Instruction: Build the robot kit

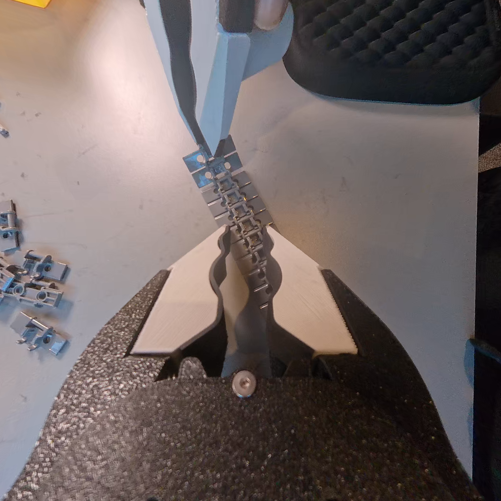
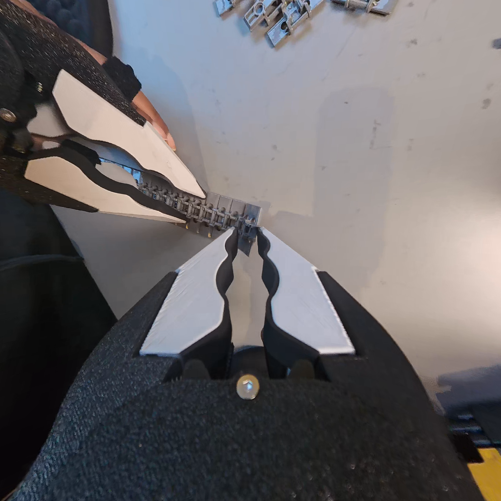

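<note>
Pale grey, scuffed bench (image 1: pixel 352 217) is carrying everything. Left claw (image 1: pixel 248 230) is clamping shut on a silvery plastic tread chain (image 1: pixel 225 189), a strip of flat chrome-look plates joined by a grey linked spine. Its long axis is running straight out from the claw's tips, lying low over the bench. Right claw (image 2: pixel 245 230) is pinching the chain's far end link, its fingers (image 2: pixel 200 284) closed to a narrow gap. Loose matching links (image 1: pixel 35 292) are lying well apart from the chain.

Loose links (image 1: pixel 35 292) left; bare table (image 1: pixel 366 217) right.
</note>
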Demonstrator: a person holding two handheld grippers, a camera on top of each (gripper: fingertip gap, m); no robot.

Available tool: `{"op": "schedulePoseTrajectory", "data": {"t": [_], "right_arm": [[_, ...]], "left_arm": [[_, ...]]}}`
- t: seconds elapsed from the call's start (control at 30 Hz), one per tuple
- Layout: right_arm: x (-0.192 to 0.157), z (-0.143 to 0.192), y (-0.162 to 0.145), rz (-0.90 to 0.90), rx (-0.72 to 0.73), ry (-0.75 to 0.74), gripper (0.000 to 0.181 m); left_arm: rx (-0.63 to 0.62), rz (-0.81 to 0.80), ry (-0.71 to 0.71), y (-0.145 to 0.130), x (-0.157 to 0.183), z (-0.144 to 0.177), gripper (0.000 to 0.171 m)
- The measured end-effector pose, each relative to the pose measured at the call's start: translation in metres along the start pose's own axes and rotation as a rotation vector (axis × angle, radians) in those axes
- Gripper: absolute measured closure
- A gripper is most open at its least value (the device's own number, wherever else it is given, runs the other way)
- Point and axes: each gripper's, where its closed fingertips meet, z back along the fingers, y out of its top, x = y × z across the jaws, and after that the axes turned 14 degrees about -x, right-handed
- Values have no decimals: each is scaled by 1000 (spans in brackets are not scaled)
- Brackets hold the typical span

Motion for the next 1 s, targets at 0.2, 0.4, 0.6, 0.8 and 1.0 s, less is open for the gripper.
{"op": "schedulePoseTrajectory", "data": {"t": [0.2,0.4,0.6,0.8,1.0], "right_arm": [[8,-8,-7,20,-31,-92,169],[9,-9,-3,49,-28,-160,171],[7,-7,-2,135,-49,-266,172],[1,-5,0,96,-8,-196,170],[1,-7,0,45,-17,-124,164]], "left_arm": [[0,-3,5,0,0,0,150],[1,-5,5,0,0,0,149],[2,-6,8,0,0,0,149],[3,-6,11,0,0,0,149],[3,-5,10,0,0,0,149]]}}
